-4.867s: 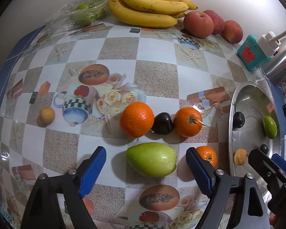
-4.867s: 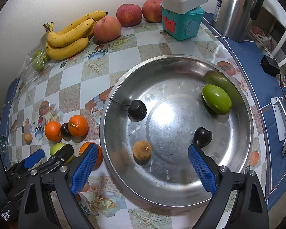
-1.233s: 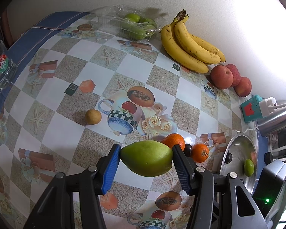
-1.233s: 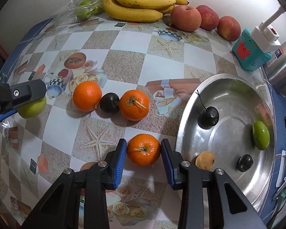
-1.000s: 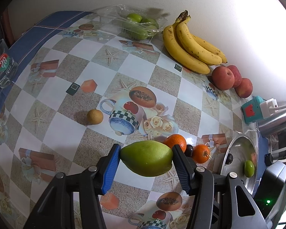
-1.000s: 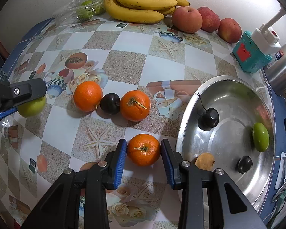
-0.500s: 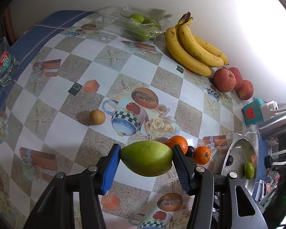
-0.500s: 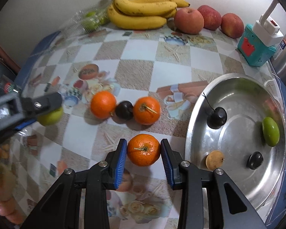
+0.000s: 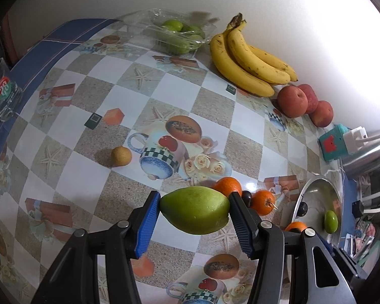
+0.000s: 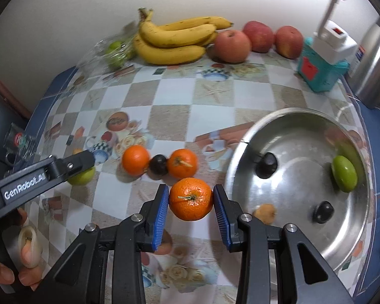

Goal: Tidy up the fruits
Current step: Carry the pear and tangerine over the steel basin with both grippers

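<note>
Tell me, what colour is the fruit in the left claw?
Green fruit, clearest in the left wrist view.

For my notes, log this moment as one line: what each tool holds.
left tool: shut on green mango | right tool: shut on orange | both fruits off table | steel bowl: four small fruits

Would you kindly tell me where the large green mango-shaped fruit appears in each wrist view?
Left wrist: large green mango-shaped fruit, lower centre, clamped between the left gripper's blue pads.
Right wrist: left edge, mostly hidden behind that gripper's black finger.
Shared landmark: yellow banana bunch.
</note>
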Demonstrator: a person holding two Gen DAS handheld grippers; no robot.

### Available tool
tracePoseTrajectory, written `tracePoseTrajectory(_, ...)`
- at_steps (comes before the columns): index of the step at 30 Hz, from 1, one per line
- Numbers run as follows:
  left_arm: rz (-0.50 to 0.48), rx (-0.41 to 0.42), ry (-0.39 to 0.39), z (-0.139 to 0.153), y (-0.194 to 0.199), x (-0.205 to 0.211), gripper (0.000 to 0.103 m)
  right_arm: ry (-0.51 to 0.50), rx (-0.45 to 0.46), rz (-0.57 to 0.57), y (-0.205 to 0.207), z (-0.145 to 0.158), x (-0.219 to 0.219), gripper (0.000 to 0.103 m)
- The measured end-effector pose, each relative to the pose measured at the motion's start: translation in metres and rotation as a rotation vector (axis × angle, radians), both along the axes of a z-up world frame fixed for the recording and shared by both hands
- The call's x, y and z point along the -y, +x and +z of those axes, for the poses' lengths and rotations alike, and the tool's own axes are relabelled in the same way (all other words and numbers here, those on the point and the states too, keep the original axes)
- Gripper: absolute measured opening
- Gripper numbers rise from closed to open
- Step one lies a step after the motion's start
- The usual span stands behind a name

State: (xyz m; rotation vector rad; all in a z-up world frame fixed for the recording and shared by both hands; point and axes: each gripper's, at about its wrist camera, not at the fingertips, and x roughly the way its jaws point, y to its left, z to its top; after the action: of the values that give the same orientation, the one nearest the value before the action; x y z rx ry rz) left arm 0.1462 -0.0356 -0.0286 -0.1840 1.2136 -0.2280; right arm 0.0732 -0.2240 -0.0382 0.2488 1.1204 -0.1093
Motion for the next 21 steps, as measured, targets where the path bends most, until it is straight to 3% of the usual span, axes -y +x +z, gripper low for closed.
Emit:
tracePoseTrajectory(10, -0.092, 0.009, -0.026, 0.004, -0.015, 0.036, 0.058, 0.009, 0.018, -0.188, -0.026, 0.005, 0.060, 0.038)
tracePoseTrajectory(21, -0.321, 0.026, -0.041, 0.009, -0.050, 0.113, 0.058, -0.042, 0.015, -0.381, -0.061, 0.011, 0.119, 0.038)
